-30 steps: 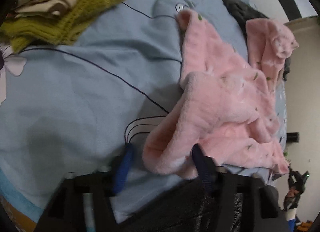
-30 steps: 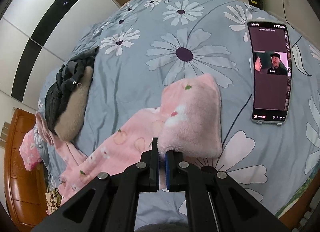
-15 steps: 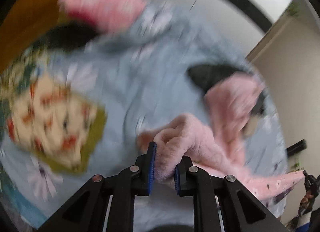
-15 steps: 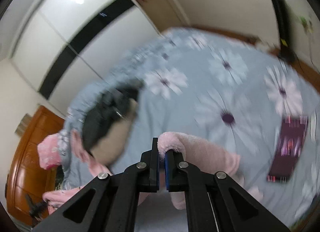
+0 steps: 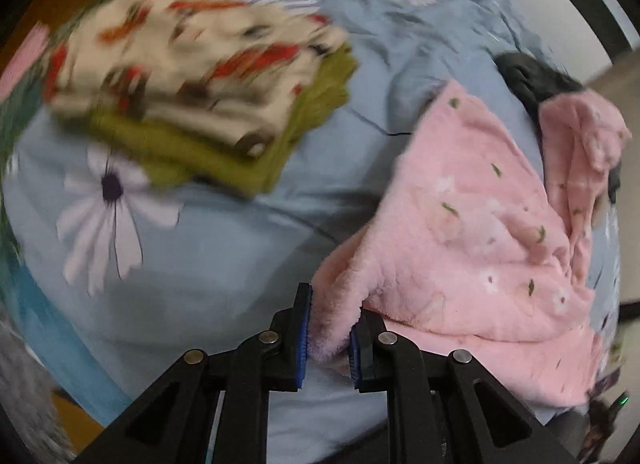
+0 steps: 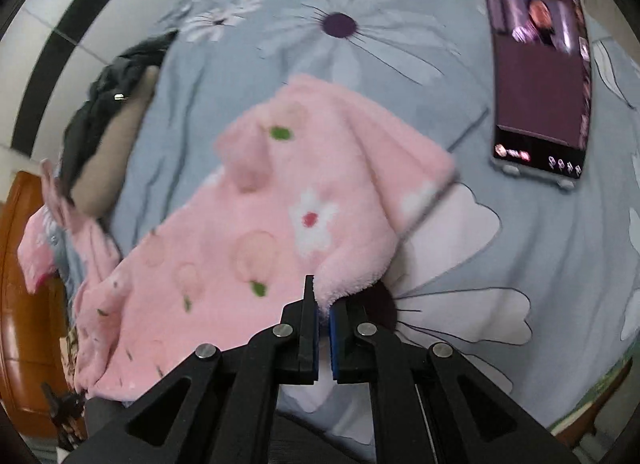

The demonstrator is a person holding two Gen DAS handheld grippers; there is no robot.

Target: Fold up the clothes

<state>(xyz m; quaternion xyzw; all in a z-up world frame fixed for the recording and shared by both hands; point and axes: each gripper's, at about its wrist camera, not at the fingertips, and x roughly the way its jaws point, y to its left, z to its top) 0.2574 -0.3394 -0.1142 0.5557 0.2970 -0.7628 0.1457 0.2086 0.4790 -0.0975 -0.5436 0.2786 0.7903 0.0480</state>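
A fluffy pink garment with small fruit and flower prints lies spread on the blue flowered bedspread. My left gripper is shut on a thick bunched edge of it at the near side. In the right wrist view the same pink garment slopes away to the left, and my right gripper is shut on a thin corner of it. Both held edges are lifted a little off the bed.
A folded stack, a cream patterned piece on an olive knit, sits at the far left. A dark garment and beige cloth lie beyond the pink one. A phone with a lit screen stands at the right. The wooden bed frame edges the left.
The left gripper closed on the pink garment's edge. Both grippers swung up with the fabric, then came back down toward the bed, spreading the garment flatter.
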